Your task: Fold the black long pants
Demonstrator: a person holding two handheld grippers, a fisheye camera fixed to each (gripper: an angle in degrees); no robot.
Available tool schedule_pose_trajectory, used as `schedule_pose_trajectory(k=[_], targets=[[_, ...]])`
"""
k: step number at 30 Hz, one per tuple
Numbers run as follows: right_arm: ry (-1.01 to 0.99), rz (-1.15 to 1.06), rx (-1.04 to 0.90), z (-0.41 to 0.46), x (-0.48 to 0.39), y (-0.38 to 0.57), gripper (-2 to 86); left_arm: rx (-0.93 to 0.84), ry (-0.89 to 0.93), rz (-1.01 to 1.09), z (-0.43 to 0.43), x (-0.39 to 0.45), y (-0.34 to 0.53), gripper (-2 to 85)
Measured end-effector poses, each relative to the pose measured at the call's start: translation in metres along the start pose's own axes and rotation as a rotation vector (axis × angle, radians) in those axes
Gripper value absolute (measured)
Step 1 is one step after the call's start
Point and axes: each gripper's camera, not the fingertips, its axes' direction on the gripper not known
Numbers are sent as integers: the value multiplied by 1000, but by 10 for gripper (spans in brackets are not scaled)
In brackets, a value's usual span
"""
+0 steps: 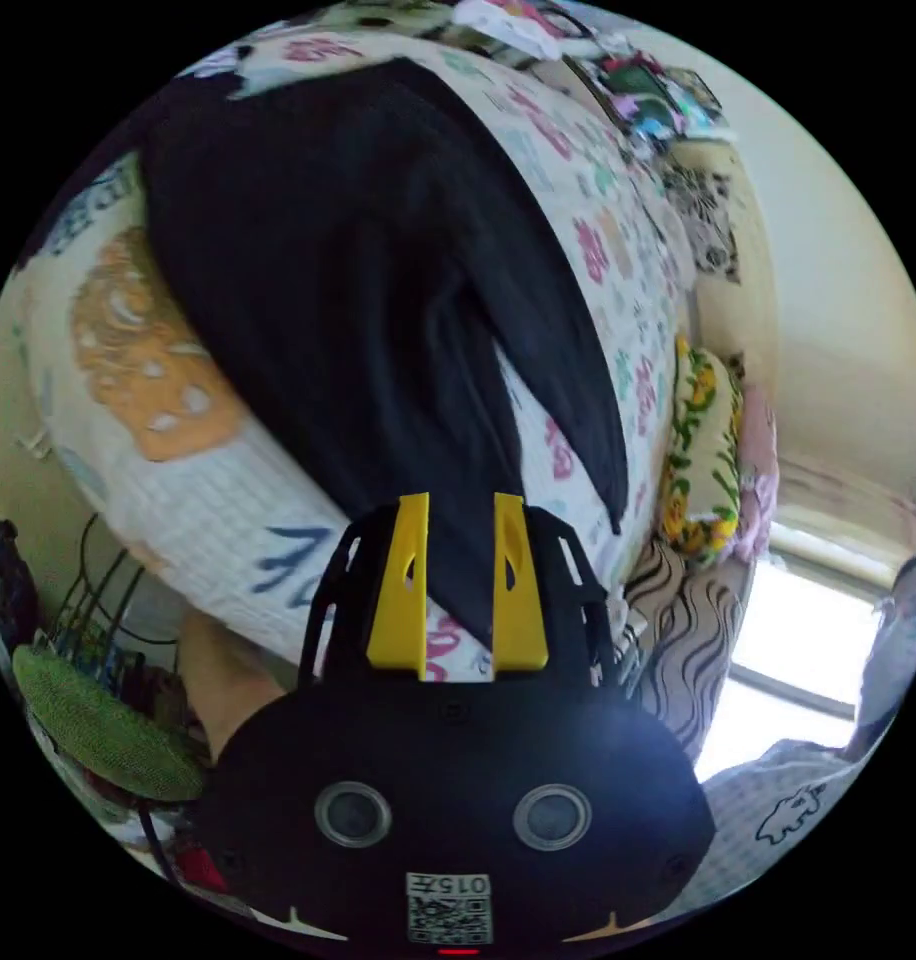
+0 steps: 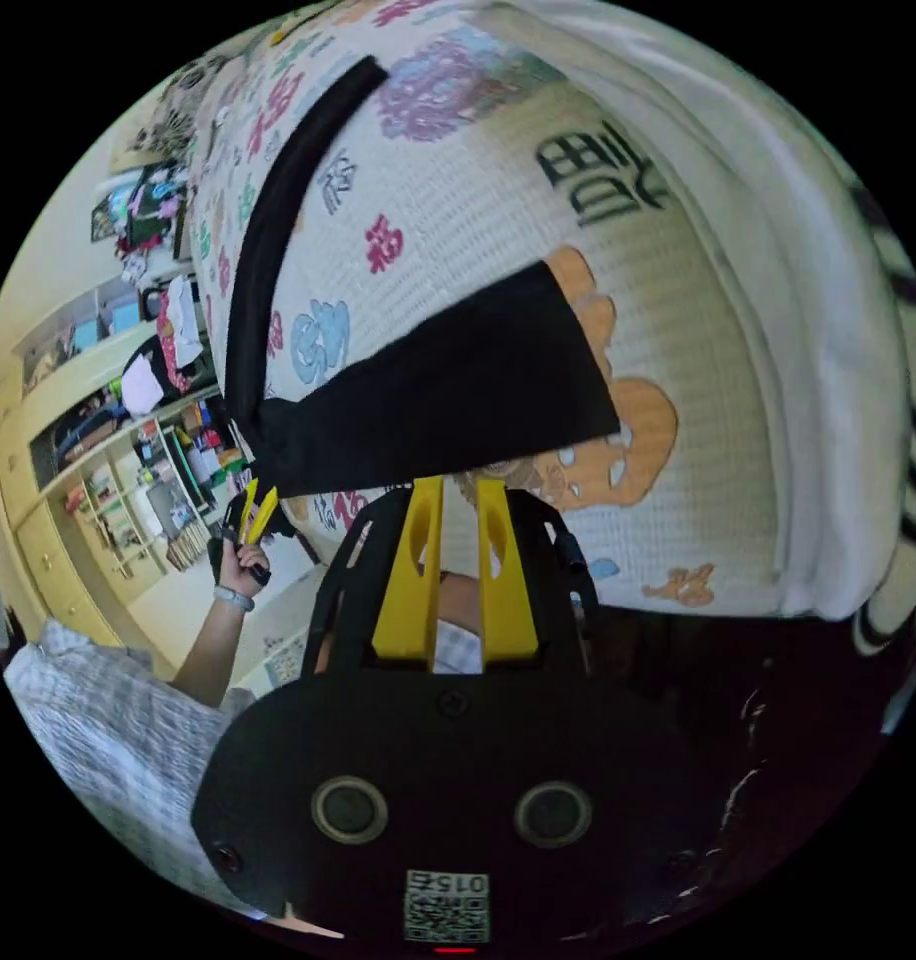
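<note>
While the black long pants lay spread on the patterned bed mat, the fold looked barely begun. In the left gripper view, both legs ran out flat across the mat and parted into a V near the mat's edge, one leg end tapering down between the yellow jaws of the left gripper; the jaws stood narrowly apart with dark cloth in the gap, but whether they pressed on it I cannot tell. In the right gripper view, the right gripper hovered just off the mat's edge, below a wide black end of the pants, its jaws slightly apart and holding nothing. By my judgement, no leg had been laid over the other, and the lengthwise fold and the crosswise folds all remained.
</note>
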Motion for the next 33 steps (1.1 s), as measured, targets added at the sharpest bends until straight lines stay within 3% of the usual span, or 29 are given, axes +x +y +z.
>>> schedule_pose_trajectory(k=[4,8,14,16,21,24,33], targets=[[-48,174,61,18,39,10,81,222,-68,-150,-68,-69,-42,113],[-156,241,152,20,56,0,80,294,-13,-170,-88,-101,-76,123],[-116,271,137,34,56,-10,84,114,93,-184,-77,-132,-119,110],[-101,281,140,39,56,-7,85,56,-1,-151,-88,-138,-124,34],[-54,326,190,47,64,6,84,46,-71,-84,-136,-165,-128,2],[-47,349,240,49,76,11,84,72,-103,-88,-158,-188,-127,5],[-124,334,315,54,86,0,85,128,109,-138,-193,-231,-136,87]])
